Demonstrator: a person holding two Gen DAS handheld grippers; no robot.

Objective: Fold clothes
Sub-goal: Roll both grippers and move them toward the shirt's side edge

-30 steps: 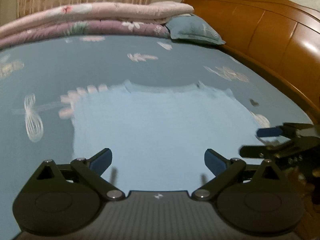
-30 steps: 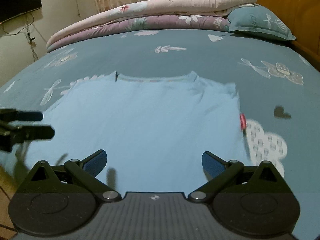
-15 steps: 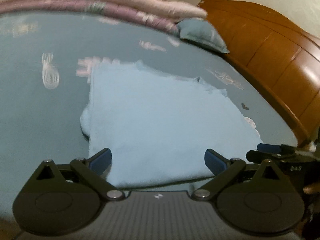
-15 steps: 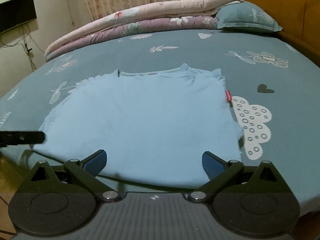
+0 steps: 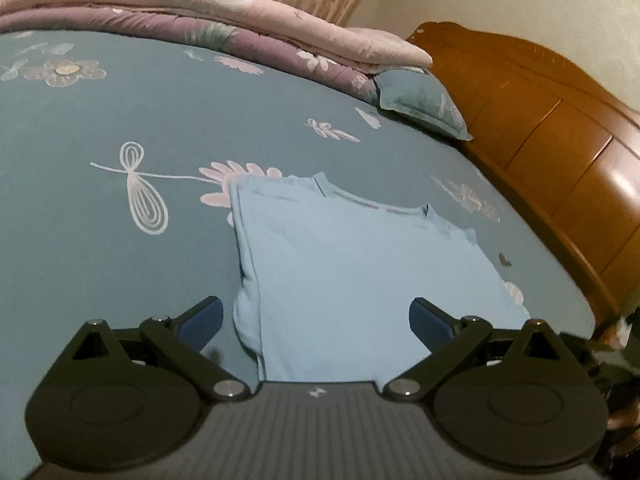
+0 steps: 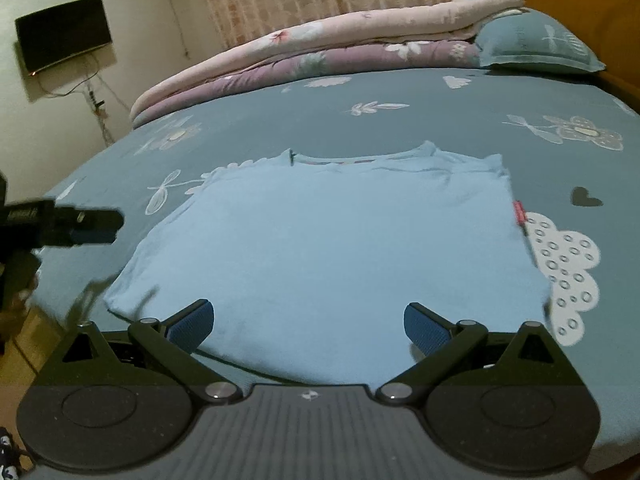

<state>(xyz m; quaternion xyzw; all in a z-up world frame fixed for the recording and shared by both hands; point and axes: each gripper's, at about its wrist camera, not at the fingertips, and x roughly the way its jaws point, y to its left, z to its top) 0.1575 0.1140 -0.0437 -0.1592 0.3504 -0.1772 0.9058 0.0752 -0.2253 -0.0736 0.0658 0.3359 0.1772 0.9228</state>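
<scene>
- A light blue shirt [image 6: 328, 248] lies flat on a teal patterned bedsheet [image 6: 460, 128], neckline toward twelve o'clock, sleeves folded under.
- Left gripper [image 5: 316, 320] hovers at the shirt's six o'clock hem, fingers spread wide, holding nothing.
- Right gripper [image 6: 308, 320] likewise has spread, empty fingers; its body hides the near hem.
- In the right wrist view, the left gripper shows blurred at nine o'clock, partly cut off.
- Folded quilts [image 5: 224, 24] and a pillow [image 5: 424, 108] sit at twelve o'clock, beside a wooden headboard [image 5: 532, 136].
</scene>
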